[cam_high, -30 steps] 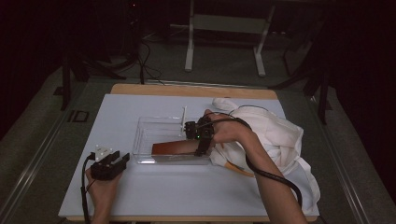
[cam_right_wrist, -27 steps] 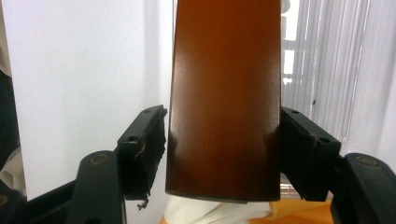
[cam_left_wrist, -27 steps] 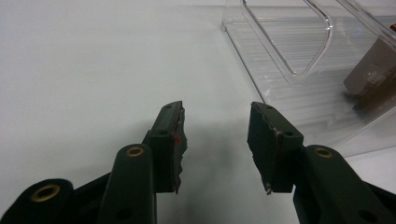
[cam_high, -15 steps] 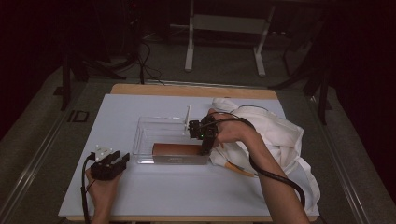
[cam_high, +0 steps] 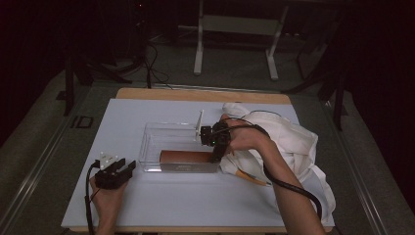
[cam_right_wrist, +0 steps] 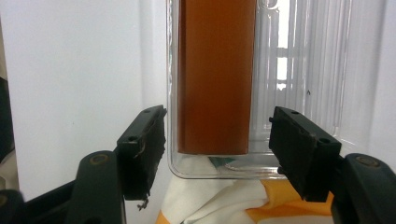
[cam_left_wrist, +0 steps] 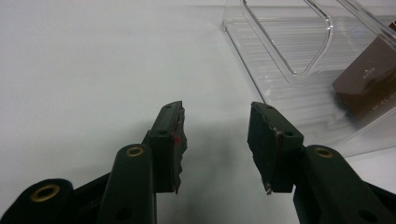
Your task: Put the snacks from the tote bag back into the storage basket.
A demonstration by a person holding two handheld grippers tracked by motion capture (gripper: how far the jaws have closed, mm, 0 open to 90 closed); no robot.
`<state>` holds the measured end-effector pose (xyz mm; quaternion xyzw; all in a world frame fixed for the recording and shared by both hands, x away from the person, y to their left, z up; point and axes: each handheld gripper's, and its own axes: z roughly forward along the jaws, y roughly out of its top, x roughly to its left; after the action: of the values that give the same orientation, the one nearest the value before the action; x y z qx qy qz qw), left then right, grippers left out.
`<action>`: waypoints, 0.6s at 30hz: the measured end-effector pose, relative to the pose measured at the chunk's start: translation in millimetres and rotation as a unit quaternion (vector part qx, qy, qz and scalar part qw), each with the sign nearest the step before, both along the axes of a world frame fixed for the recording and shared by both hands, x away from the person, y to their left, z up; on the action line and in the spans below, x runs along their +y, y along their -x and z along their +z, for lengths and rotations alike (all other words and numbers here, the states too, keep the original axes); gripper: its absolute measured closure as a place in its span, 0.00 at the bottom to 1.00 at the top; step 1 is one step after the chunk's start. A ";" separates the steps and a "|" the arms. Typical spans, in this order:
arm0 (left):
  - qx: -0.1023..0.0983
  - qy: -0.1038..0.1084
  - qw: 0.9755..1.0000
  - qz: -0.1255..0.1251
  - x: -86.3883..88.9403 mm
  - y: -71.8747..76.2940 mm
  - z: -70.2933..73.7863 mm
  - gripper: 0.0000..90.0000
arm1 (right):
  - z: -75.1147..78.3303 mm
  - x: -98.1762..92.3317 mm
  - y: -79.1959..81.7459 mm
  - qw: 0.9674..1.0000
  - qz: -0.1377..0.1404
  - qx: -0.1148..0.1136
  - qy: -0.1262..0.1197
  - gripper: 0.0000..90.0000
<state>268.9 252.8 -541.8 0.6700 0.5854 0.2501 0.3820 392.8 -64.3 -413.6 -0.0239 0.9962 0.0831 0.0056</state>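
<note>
Your table carries a white sheet, and the heap of white cloth takes up its right side. Near the middle sits the clear tray, and the brown box lies flat in it along the wall nearest you, its right end close to the tray's right wall. In the right gripper view that box runs straight away from the jaws behind the clear wall.

The box looks stiff and light, with smooth sides that may slip, so take it across its narrow width near the end facing you rather than by a corner. The tray is thin, hard plastic and will probably slide if you nudge it.

Your right gripper hangs over the tray's right end, wrist bent down, jaws wide and holding nothing, one either side of the box end. Your left gripper rests low near the front left corner of the table, just beside the tray, jaws open and empty.
</note>
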 end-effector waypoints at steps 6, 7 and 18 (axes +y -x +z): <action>0.000 0.001 1.000 0.001 0.0 -0.1 -0.1 0.62 | 6.4 -5.2 2.2 1.000 -0.007 -0.014 -0.013 0.40; 0.000 0.001 1.000 0.000 0.1 -0.1 -0.1 0.62 | 7.7 -6.8 2.2 1.000 -0.007 -0.018 -0.019 0.40; 0.002 0.001 1.000 0.002 0.2 -0.6 -0.3 0.62 | 16.0 -46.2 12.7 0.991 -0.064 -0.050 -0.111 0.40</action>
<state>269.5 253.0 -542.2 0.6688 0.5878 0.2493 0.3808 380.1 -110.4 -397.6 0.0368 0.9788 0.1912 0.0629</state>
